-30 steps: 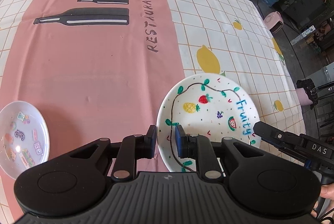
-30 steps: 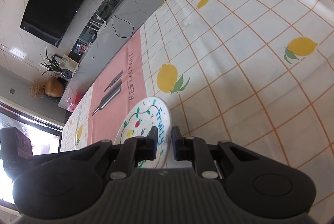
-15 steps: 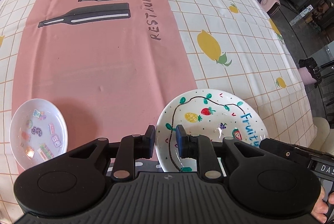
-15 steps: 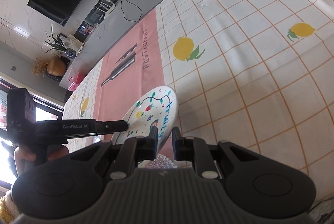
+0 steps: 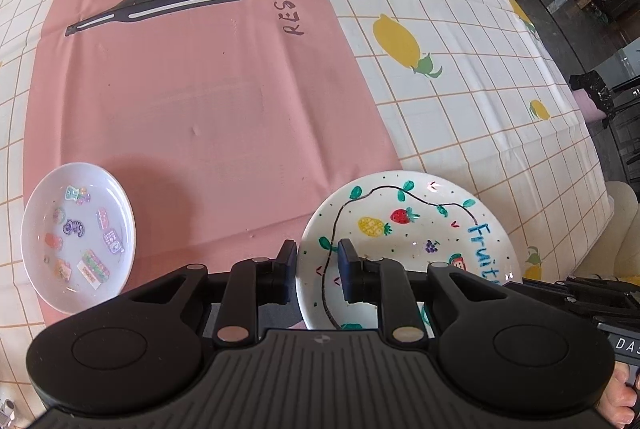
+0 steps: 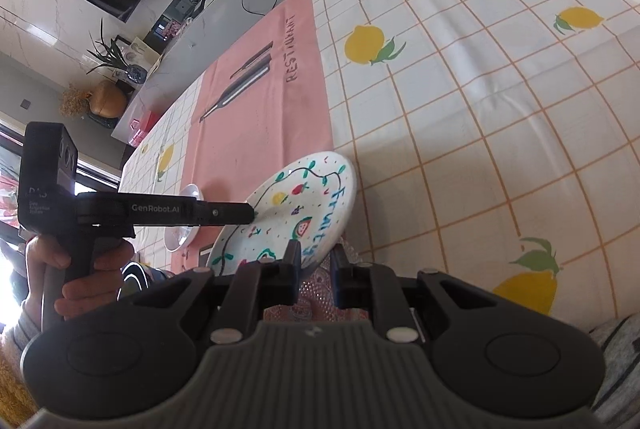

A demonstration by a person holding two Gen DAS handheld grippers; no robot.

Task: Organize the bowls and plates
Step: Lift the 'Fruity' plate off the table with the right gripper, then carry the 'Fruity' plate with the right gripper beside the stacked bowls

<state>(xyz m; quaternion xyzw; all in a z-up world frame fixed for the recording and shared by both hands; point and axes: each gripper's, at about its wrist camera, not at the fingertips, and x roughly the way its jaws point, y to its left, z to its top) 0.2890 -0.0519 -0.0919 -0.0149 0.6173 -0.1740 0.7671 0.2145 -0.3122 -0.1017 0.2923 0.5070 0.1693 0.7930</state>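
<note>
Lemon tablecloth [image 5: 460,41], both grippers' jaws clamping the fruit plate [image 5: 404,229] rim, small plate [image 5: 78,235] apart.

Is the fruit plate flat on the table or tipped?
Tipped. In the right wrist view the fruit plate tilts, its far rim clear of the tablecloth, both grippers pinching its edges.

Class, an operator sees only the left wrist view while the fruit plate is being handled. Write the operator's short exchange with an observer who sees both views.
Operator: I see the left tool straddling the rim of the fruit plate. Does the right tool grip it too?
Observer: Yes. The right tool has the rim beside the blue lettering between its fingers.
Operator: Is the plate lying flat on the tablecloth?
Observer: No. In the right wrist view it is tilted and appears to be lifted off the tablecloth.
</note>
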